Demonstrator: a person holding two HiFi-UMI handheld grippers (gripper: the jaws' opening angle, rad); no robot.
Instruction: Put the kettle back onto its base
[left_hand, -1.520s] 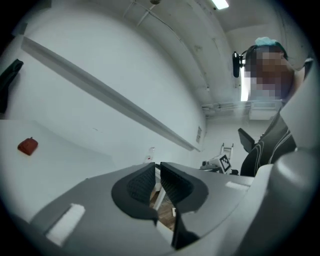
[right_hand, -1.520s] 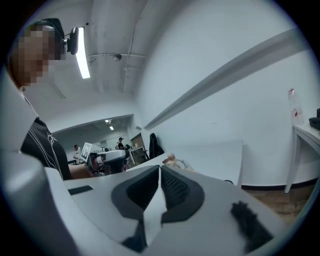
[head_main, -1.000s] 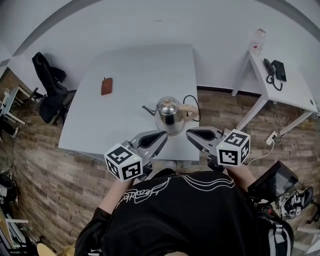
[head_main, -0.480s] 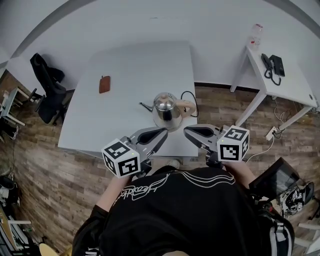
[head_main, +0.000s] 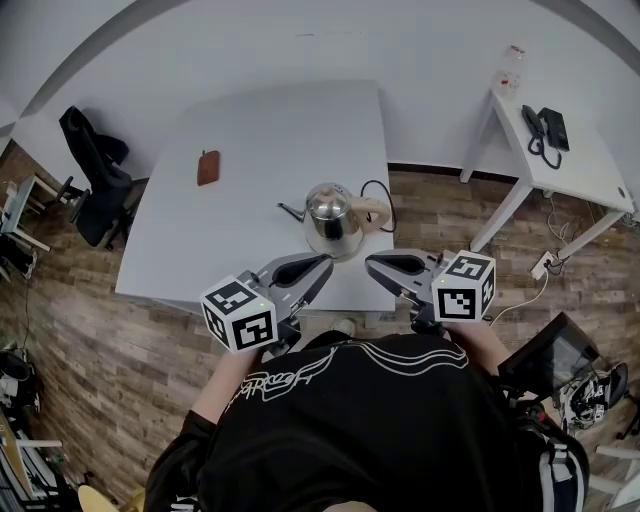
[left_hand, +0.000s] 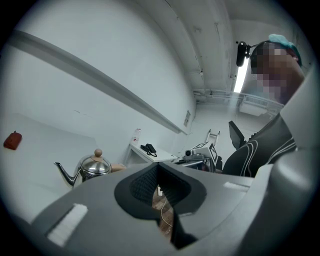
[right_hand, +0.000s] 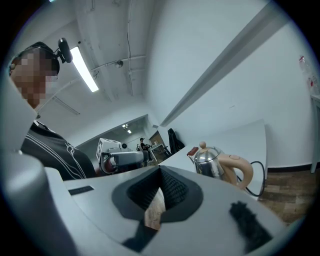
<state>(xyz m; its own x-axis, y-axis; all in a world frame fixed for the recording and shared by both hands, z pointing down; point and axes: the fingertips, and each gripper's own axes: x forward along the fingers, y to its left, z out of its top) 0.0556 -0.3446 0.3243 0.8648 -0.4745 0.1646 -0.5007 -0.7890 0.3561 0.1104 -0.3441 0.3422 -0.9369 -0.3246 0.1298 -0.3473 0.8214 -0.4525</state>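
Kettle (head_main: 333, 218) stands upright near the front edge of the counter (head_main: 250, 130), spout to the left, handle to the right, its cord (head_main: 384, 192) looping just behind the handle. Whether a base lies under it I cannot tell. The left claw (head_main: 322, 266) and right claw (head_main: 372, 262) are clenched on nothing, just short of it. Reaching in clenched could knock it, or a claw could snag the cord.

We read no words or numbers anywhere: the two marker cubes (head_main: 240, 317) (head_main: 463, 287) bear only black-and-white square patterns, and the script on the black shirt (head_main: 290, 378) is illegible.
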